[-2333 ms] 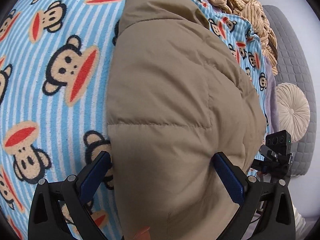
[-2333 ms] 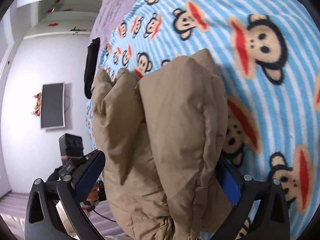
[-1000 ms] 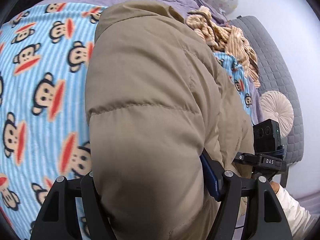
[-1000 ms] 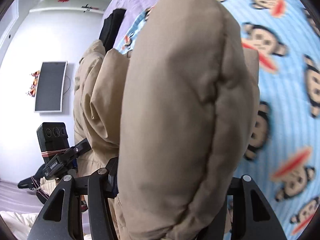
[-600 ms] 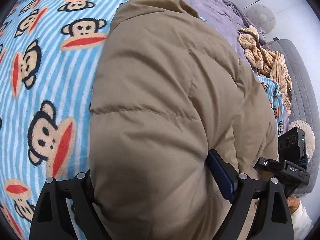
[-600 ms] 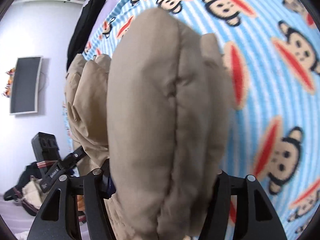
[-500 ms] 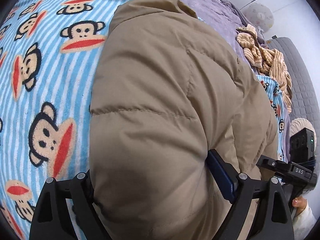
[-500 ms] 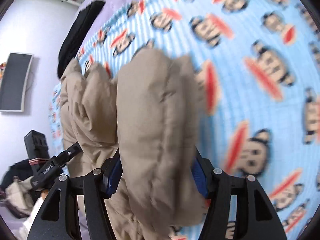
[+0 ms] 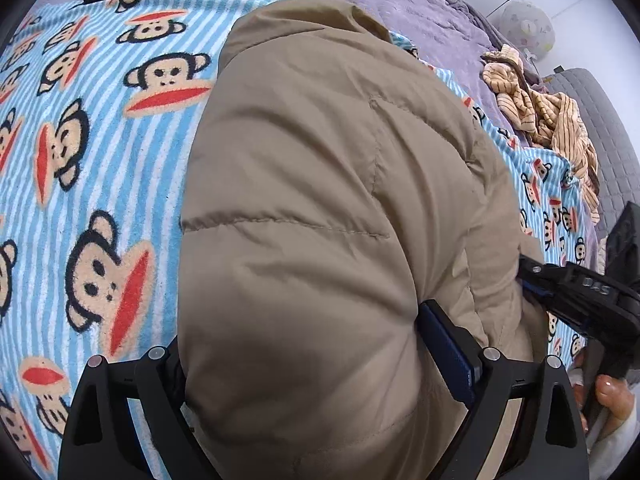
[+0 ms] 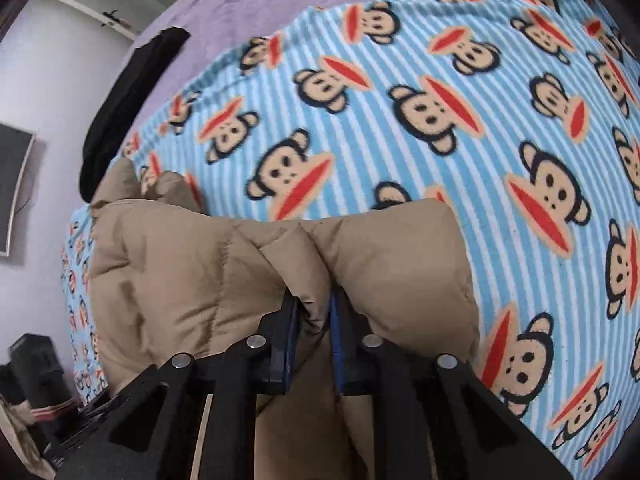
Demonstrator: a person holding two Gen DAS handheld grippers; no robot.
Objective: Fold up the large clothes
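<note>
Puffer jacket [image 9: 304, 208], one tan quilted garment with stitched seams and a smooth, slightly shiny shell, lies bunched on a fleece blanket [image 9: 92, 168] spread over the bed. Nearest the left wrist camera, the left gripper [image 9: 320, 360] straddles a thick padded roll of the jacket; its black fingers with blue pads [image 9: 448, 344] stand wide apart, pressed against the bulk on both sides. In the right wrist view, the right gripper [image 10: 314, 320] has its jaws nearly together, pinching a narrow puckered fold of the jacket [image 10: 240, 264] at its near edge. That gripper's body shows at the right of the left view, bearing small white lettering that seems to read "DAS". Beside it is a hand [image 9: 608, 396] with a pale sleeve. The blanket is fuzzy, striped blue and white, printed with many cartoon monkey faces with red mouths. Farther off lie a lilac bedspread [image 9: 420, 12], one crumpled tan ribbed garment [image 9: 540, 108], a black cloth [image 10: 124, 108] at the blanket's far edge, and a grey quilted headboard [image 9: 600, 120].
</note>
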